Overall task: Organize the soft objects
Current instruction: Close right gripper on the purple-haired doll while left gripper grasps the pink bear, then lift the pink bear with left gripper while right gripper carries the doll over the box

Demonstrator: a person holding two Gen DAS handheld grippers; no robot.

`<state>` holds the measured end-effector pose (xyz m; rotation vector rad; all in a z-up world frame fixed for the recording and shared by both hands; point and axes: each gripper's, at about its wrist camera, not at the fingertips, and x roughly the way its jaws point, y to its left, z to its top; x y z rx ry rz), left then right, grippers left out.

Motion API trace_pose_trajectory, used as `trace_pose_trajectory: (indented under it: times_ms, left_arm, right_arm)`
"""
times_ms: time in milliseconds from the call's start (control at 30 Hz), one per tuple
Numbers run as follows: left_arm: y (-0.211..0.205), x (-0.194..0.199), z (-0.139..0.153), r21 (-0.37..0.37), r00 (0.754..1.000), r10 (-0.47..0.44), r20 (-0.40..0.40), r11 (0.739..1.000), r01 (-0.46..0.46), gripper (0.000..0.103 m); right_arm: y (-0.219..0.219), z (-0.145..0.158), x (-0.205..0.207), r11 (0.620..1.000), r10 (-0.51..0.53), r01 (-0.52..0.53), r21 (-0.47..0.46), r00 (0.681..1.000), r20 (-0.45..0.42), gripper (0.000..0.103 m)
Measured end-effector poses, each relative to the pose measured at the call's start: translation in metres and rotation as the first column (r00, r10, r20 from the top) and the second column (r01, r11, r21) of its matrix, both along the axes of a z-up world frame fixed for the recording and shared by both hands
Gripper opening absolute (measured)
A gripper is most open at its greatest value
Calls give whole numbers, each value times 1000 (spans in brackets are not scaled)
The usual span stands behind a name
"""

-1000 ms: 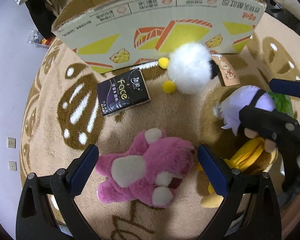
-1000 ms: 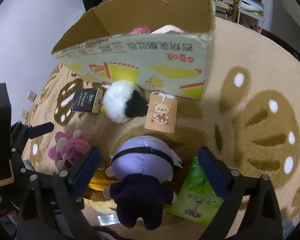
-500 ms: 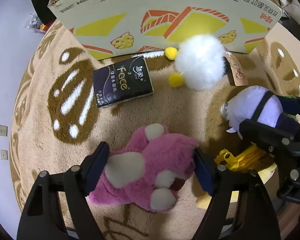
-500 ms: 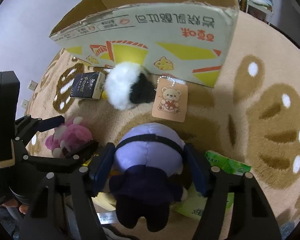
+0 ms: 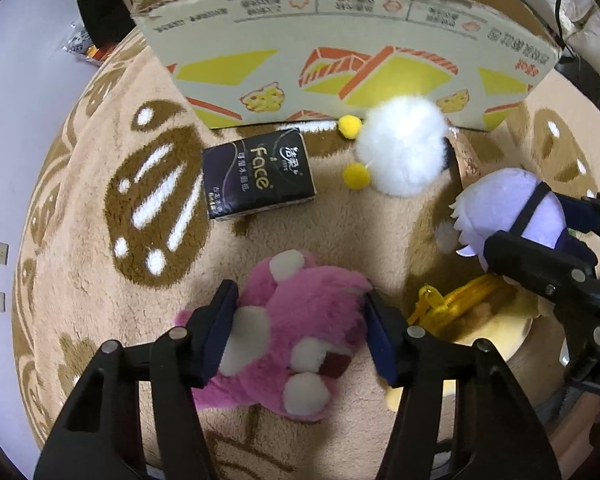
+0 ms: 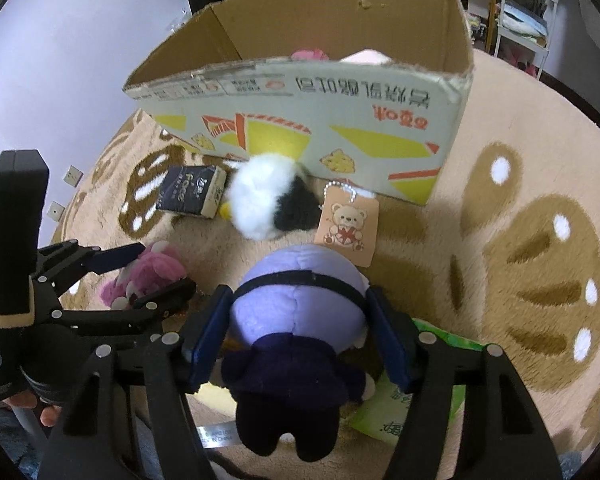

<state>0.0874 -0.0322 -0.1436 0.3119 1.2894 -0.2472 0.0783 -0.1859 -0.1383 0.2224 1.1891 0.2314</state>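
The left gripper has just been closing, and its 2 blue pads now press into the flanks of the pink plush bear, which lies flat on the tan rug. The bear's length runs along the fingers, away from the camera, so the squeeze goes across its narrow width.

The right gripper stands just beside it, its jaws about half shut, pinching the purple-headed doll at the sides of its head, dark body trailing back toward the handle.

Beyond both, the open cardboard box stands straight ahead, its printed wall facing the grippers. A white pompom toy and a black tissue pack lie between. I'd judge each toy must rise over that near wall, and the 2 hands look about equally close.
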Motion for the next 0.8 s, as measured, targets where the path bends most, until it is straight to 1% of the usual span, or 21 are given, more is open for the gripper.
trace_pose_trajectory:
  times_ms: [167, 433, 567, 667, 800]
  left_arm:
    - [4, 0, 4, 7, 999, 30, 19, 1000, -31, 58]
    - [9, -3, 16, -26, 996, 69, 51, 997, -67, 58]
    - [12, -2, 22, -57, 994, 81, 73, 995, -77, 59]
    - [14, -2, 28, -84, 991, 86, 103, 993, -77, 59]
    - [14, -5, 43, -125, 981, 95, 167, 989, -75, 58]
  right_arm:
    - [-2, 8, -3, 1000, -2, 2, 6, 999, 39, 71]
    - [-7, 20, -7, 1000, -15, 14, 20, 995, 97, 71]
    - [-15, 27, -9, 999, -31, 28, 32, 992, 124, 71]
    - [-20, 34, -12, 998, -46, 40, 40, 987, 154, 71]
    - [-23, 42, -14, 997, -67, 59, 50, 978, 196, 71]
